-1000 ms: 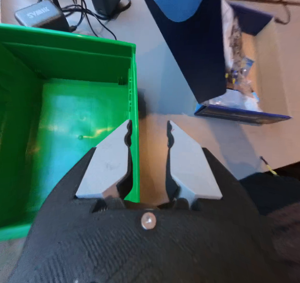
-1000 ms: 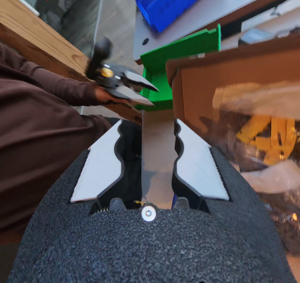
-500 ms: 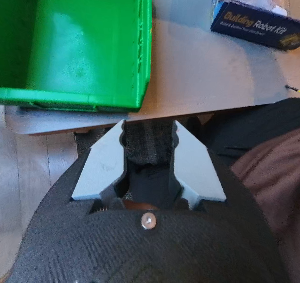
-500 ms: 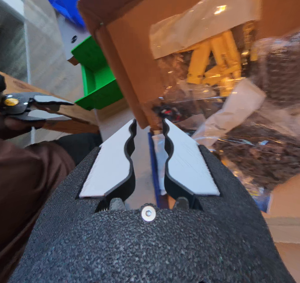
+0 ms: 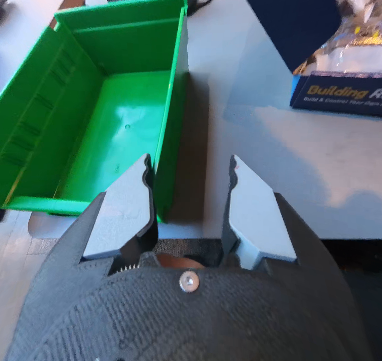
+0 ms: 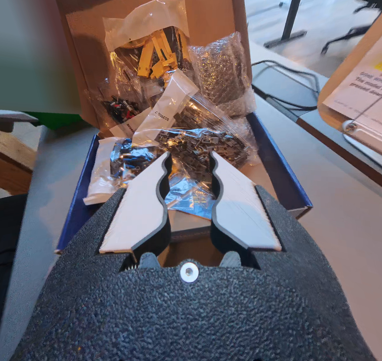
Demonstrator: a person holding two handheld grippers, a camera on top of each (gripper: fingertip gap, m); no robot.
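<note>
Left gripper back beside green bin, jaws wider; right gripper's empty jaws over bagged parts.

The dark blue box runs off the right edge. Small parts inside the clear bags are too fine to identify. The green bin is mostly hidden behind the cardboard lid.

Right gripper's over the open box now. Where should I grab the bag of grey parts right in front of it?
Judging from the right wrist view, take the bag of grey parts by its loose clear film at the near edge, coming from above and the front. The right gripper is open and already lined up there; the film puckers up, while the box walls block the sides.
</note>
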